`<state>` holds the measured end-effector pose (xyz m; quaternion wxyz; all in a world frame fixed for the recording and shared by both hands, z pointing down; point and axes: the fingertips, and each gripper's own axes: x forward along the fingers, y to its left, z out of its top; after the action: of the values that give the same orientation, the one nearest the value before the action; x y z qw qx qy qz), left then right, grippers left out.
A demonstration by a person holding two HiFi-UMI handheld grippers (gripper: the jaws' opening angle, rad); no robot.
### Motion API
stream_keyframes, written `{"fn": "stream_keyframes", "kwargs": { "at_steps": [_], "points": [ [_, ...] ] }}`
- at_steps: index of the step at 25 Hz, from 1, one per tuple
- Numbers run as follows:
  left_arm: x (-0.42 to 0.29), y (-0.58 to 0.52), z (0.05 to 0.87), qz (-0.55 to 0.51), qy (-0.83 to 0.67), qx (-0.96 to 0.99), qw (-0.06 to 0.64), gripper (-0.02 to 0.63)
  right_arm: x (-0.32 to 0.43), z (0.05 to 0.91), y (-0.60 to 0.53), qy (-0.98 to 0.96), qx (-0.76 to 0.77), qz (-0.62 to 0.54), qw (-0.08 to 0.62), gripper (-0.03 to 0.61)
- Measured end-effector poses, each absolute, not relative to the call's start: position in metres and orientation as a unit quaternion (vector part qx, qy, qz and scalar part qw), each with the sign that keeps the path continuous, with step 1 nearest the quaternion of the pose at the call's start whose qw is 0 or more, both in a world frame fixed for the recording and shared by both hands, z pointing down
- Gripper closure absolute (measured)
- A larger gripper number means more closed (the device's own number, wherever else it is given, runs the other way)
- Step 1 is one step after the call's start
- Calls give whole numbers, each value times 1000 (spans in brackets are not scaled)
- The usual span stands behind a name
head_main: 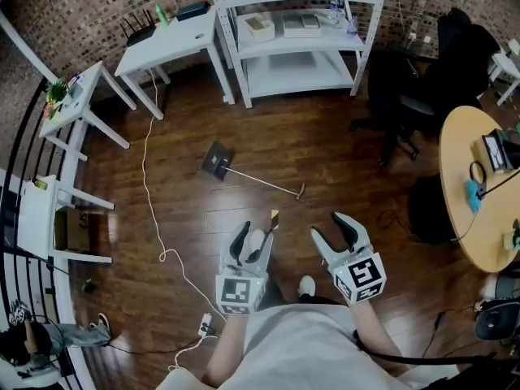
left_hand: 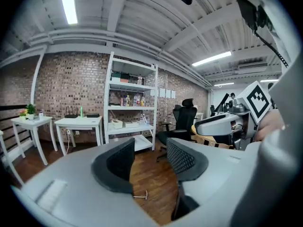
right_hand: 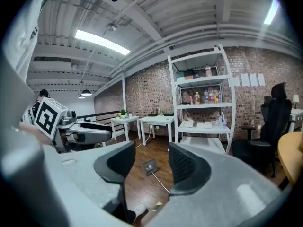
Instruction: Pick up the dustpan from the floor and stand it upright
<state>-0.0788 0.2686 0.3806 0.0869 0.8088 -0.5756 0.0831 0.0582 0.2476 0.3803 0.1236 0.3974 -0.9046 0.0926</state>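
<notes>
The dustpan (head_main: 218,162) lies flat on the dark wood floor, its thin long handle (head_main: 264,182) running right toward me and ending in a small crossbar. My left gripper (head_main: 253,238) and right gripper (head_main: 333,232) hover side by side short of the handle's end, both open with nothing between the jaws. The right gripper view looks between the right gripper (right_hand: 151,162) pads at the dustpan (right_hand: 149,166) a short way ahead. Seen from the left gripper (left_hand: 149,157), only the handle's end (left_hand: 141,196) shows, low between the jaws.
A white shelf unit (head_main: 296,39) and white tables (head_main: 166,43) stand along the brick wall. A black office chair (head_main: 406,96) and a round wooden table (head_main: 479,210) are at the right. A white cable (head_main: 150,193) snakes over the floor at the left. A yellow scrap (head_main: 275,215) lies near the left gripper.
</notes>
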Motion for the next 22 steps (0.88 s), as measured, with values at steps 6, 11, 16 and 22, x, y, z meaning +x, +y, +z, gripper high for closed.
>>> {"fn": "stream_keyframes", "kwargs": {
  "at_steps": [6, 11, 16, 22],
  "points": [
    [-99, 161, 395, 95, -513, 848, 98, 385, 30, 403, 144, -880, 435, 138, 132, 370],
    [-153, 89, 419, 118, -473, 866, 113, 387, -30, 390, 71, -876, 453, 121, 114, 370],
    [-165, 42, 485, 176, -406, 884, 150, 387, -44, 415, 48, -850, 485, 155, 132, 370],
    [-124, 5, 545, 242, -363, 883, 172, 387, 11, 472, 35, -808, 520, 238, 142, 370]
  ]
}}
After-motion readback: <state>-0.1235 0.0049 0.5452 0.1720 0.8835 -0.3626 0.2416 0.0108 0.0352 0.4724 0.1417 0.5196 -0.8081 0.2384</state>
